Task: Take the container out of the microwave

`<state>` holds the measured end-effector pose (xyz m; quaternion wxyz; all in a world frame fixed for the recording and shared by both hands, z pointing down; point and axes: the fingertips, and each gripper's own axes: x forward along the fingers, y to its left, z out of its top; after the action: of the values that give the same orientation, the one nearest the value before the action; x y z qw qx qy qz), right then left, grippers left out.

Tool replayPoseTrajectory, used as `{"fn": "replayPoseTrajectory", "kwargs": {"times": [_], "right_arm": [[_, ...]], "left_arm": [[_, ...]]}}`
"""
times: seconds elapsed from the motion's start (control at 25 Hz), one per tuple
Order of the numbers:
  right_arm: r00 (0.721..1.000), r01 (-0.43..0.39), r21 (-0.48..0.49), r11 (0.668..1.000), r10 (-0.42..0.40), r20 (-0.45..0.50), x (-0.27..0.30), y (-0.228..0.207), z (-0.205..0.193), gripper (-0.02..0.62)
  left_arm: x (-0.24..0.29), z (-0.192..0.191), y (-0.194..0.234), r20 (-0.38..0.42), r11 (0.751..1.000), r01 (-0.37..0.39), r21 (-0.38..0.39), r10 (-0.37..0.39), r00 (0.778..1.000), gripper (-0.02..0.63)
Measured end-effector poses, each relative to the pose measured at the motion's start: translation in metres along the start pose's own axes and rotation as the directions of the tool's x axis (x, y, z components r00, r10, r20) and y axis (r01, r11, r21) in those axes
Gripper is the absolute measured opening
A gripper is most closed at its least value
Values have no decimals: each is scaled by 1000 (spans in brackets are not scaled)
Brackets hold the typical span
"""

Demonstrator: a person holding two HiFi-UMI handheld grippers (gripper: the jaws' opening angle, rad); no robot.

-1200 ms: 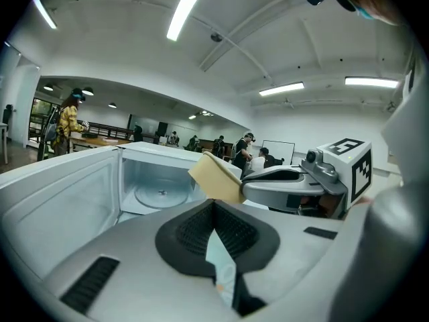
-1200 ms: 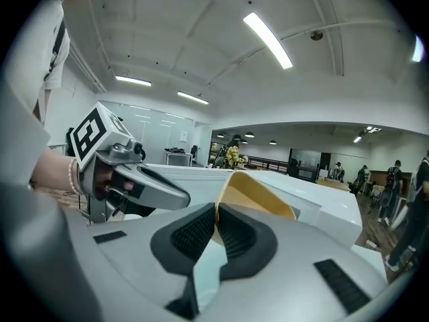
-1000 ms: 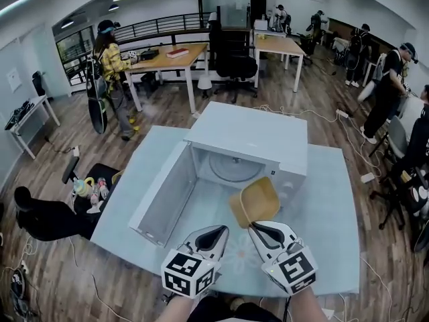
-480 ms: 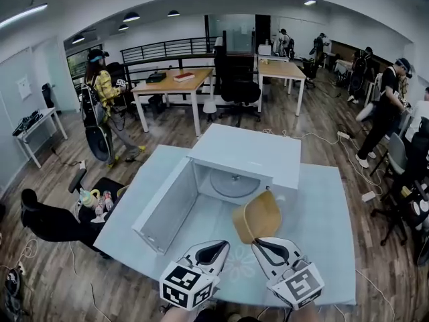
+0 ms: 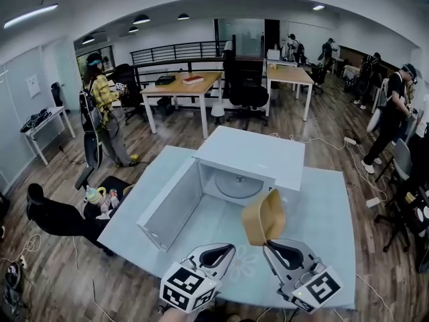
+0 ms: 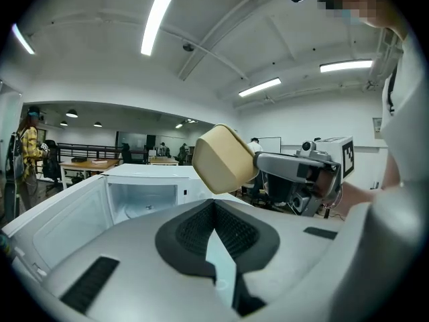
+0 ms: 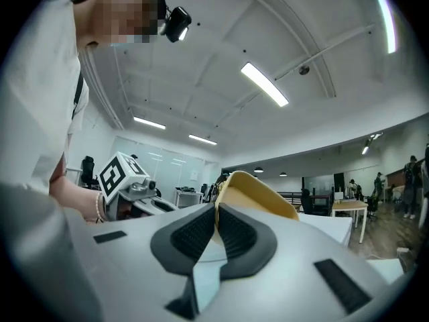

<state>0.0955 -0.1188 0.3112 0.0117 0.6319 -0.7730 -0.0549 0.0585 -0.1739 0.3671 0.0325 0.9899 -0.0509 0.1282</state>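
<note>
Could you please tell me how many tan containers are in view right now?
1. The tan container is held by its rim in the right gripper, tilted, in front of the open microwave, whose cavity shows only its turntable. Part of the cavity is hidden.

The tan container [image 5: 263, 217] at centre frame looks like smooth matt plastic, the white microwave [image 5: 251, 154] smooth and faintly glossy, the pale counter [image 5: 322, 213] sleek, the floor [image 5: 60, 180] grained wood, and the left hand-held gripper [image 5: 224, 249] matt grey plastic with dark ribbed pads [image 6: 194, 230].

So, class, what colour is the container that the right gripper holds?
Tan, a yellowish beige; the container shows best in the head view.
</note>
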Motion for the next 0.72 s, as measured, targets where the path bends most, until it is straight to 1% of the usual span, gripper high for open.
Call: {"fn": "replayPoseTrajectory", "kwargs": {"times": [0.08, 0.16, 0.4, 0.6, 0.72], "right_arm": [[999, -6, 38, 999, 4, 37, -5, -1, 3, 26], [999, -10, 60, 998, 7, 50, -8, -1, 2, 26], [1000, -9, 76, 997, 7, 22, -16, 3, -3, 26], [1000, 2, 54, 999, -2, 9, -22, 5, -3, 26], [1000, -6, 50, 999, 7, -10, -24, 8, -6, 26]], "left_arm": [[0, -1, -1, -2, 1000, -3, -2, 3, 1000, 11], [1, -2, -2, -1, 1000, 2, -9, -2, 1000, 11], [0, -5, -9, -17, 1000, -1, -15, 1, 1000, 11], [5, -6, -16, -20, 1000, 22, -20, -22, 1000, 11], [7, -6, -20, -24, 999, 35, -21, -36, 999, 11]]}}
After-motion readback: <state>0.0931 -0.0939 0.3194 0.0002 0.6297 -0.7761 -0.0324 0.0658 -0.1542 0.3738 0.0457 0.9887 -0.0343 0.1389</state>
